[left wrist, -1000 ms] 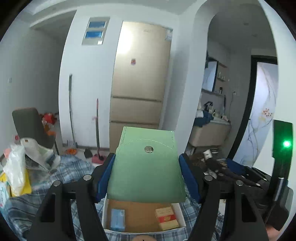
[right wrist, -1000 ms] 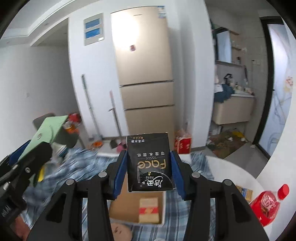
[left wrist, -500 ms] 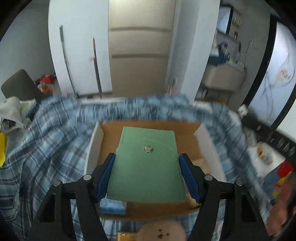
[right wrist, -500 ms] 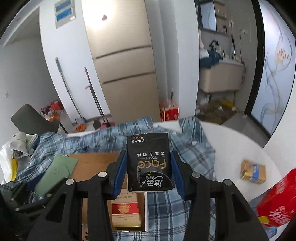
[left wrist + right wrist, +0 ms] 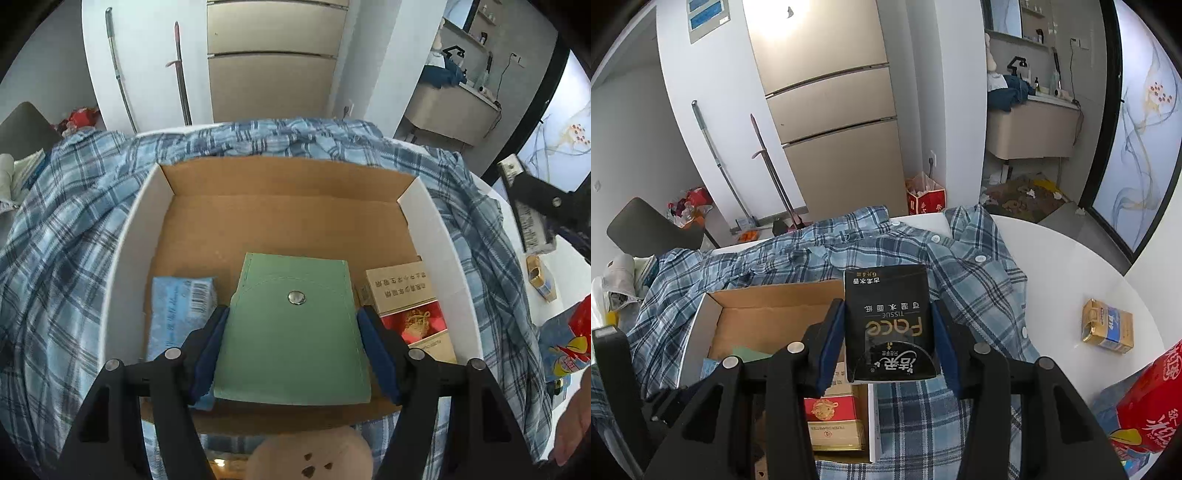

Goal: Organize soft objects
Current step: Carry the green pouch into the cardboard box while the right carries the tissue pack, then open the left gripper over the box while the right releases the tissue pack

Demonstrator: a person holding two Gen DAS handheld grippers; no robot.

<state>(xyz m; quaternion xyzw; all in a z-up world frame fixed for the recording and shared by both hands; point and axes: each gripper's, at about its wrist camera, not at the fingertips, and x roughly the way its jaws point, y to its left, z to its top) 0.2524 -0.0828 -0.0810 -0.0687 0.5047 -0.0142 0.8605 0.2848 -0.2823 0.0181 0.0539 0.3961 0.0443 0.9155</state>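
**Two soft packs on their way into the box**

The left gripper point(image 5: 293, 347) holds a flat green pouch with a round metal snap point(image 5: 293, 332). Its blue pads press on both long sides, so the pouch stays flat and does not bend. The pouch hangs low over the open cardboard box with white sides point(image 5: 125, 236), in the gap between a light blue tissue pack point(image 5: 177, 310) and a tan and red carton point(image 5: 410, 306). That gap looks like the spot picked for it.

The right gripper point(image 5: 888, 341) is closed on a black tissue pack with gold letters point(image 5: 888, 321). It grips the pack by its two sides, near the bottom end. The pack sits above the right edge of the box, over the blue checked shirt point(image 5: 979, 288) that is spread under the box on the round white table point(image 5: 1052, 258). I think it waits its turn.

I cannot tell if the pouch touches the box floor yet. A fuzzy beige toy point(image 5: 314, 458) is cut off at the bottom edge. A small yellow pack point(image 5: 1108, 326) lies alone on the table, and a red package point(image 5: 1152, 406) is only partly in view.
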